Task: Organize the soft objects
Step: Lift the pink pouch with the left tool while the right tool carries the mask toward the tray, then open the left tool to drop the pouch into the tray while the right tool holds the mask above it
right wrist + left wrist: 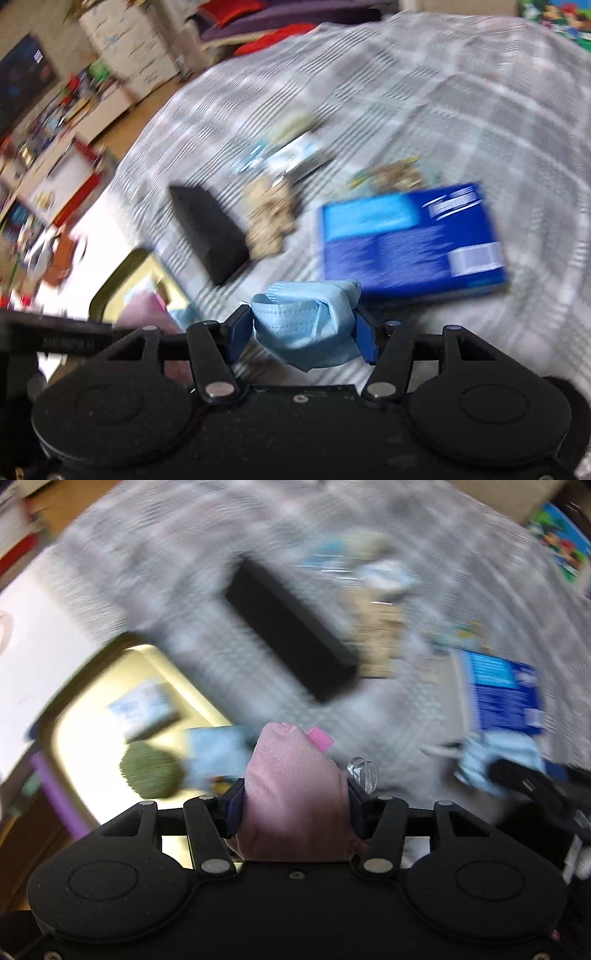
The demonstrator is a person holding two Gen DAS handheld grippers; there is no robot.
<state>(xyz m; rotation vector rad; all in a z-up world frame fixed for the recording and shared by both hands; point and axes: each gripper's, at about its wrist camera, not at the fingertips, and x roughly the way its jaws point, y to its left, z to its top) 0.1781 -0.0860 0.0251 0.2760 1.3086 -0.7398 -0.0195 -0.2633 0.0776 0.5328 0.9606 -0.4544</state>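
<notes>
My left gripper [295, 801] is shut on a pink soft pouch [293, 794] with a pink tag, held above the near edge of a gold tray [74, 709]. The tray holds a green fuzzy ball [151, 771] and light blue packets [144, 705]. My right gripper [304, 330] is shut on a crumpled light blue face mask [306, 321]. In the left wrist view that mask [495, 764] and the right gripper [539, 794] show at the far right. In the right wrist view the gold tray [122, 277] lies lower left with the pink pouch [144, 310] beside it.
A grey checked bedspread [443, 110] covers the bed. On it lie a black box [291, 631], a blue box [410, 236], a beige crinkled item [271, 218] and small packets [295, 151]. Shelves, cushions and floor clutter lie beyond the bed's left edge.
</notes>
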